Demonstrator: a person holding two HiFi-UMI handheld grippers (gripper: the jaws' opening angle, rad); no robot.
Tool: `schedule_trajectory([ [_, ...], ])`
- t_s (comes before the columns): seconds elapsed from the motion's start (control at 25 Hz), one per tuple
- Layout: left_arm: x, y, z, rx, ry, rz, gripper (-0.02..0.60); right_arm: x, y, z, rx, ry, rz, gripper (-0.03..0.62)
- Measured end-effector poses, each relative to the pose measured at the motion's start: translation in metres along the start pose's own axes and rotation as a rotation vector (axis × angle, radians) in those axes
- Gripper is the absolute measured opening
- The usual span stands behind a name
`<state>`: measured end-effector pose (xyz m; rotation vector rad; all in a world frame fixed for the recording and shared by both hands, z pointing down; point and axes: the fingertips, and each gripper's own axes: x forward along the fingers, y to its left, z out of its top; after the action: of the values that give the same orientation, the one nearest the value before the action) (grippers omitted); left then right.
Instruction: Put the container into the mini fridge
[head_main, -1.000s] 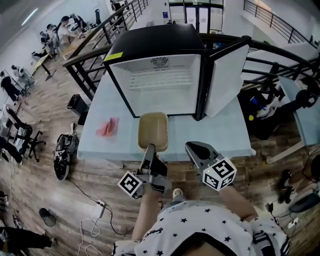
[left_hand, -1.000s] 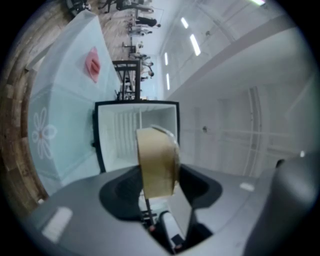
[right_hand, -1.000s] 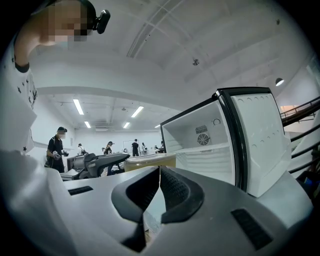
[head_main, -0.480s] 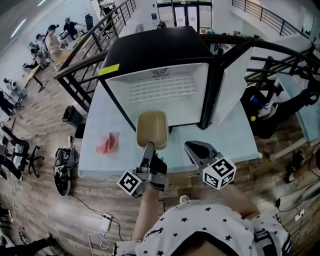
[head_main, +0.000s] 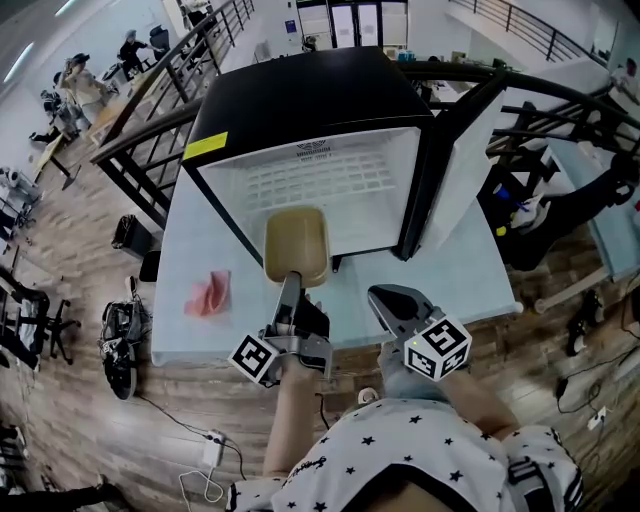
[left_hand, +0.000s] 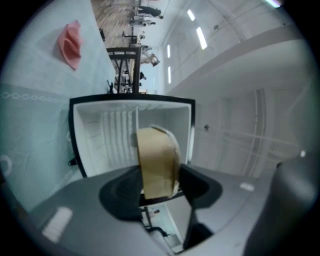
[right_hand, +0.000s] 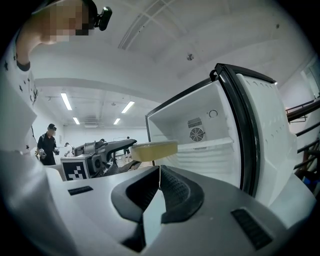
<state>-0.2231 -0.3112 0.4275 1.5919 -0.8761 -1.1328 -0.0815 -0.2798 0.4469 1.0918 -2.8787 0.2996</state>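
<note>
The left gripper (head_main: 291, 288) has its jaws clamped on the near end of the tan container (head_main: 297, 243), held at the mouth of the open mini fridge (head_main: 300, 110). The jaws hide the gripped rim. The right gripper (head_main: 385, 298) hovers alongside, jaws pressed together on nothing

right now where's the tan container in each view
Head view: centre, container held by the left gripper at the mini fridge mouth.
Left gripper view: centre, edge-on between the jaws.
Right gripper view: centre-left, before the fridge interior.
Shared landmark: the open white fridge interior.
</note>
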Motion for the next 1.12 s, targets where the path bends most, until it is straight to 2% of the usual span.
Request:
schedule_trajectory([
  [0.36,0.037,0.001,0.005,-0.006,-0.012,-0.028,0.227,0.021,-0.025,0.004,0.007,-0.008,0.025,0.020],
  [1.12,0.115,0.030,0.012,-0.020,-0.009,-0.011,0.227,0.056,-0.086,0.007,0.024,-0.016,0.021,0.020],
])
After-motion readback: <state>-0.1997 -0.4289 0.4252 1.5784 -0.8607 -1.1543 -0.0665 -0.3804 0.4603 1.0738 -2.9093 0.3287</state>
